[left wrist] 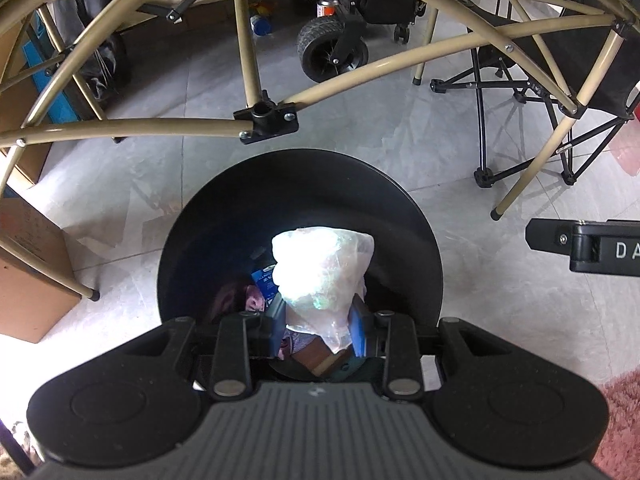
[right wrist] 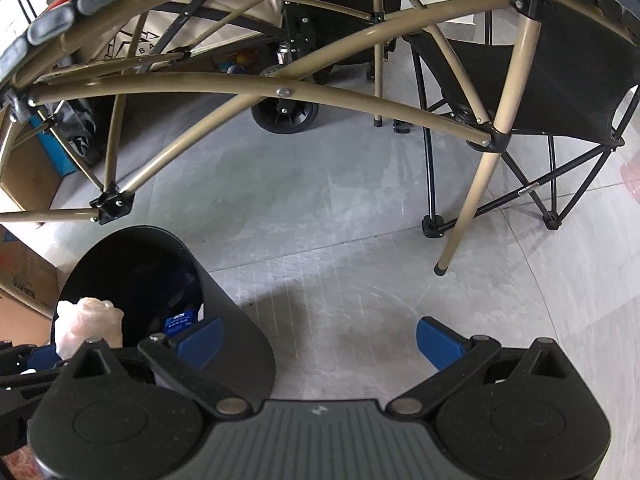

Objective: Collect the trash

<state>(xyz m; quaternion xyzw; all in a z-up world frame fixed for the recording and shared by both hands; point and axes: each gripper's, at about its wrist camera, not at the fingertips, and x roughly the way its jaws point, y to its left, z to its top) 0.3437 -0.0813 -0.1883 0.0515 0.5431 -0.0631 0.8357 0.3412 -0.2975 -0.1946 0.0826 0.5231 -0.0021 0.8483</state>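
Note:
My left gripper is shut on a crumpled clear plastic bag and holds it over the mouth of a round black trash bin. The bin holds other trash, including a blue packet and a brown piece. In the right wrist view the same bin stands at the lower left with the plastic bag above its rim. My right gripper is open and empty, above the grey floor to the right of the bin.
Tan metal table legs and struts cross overhead and beside the bin. A black folding chair stands at the right, a cart wheel behind, cardboard boxes at the left. A pink rug lies at the lower right.

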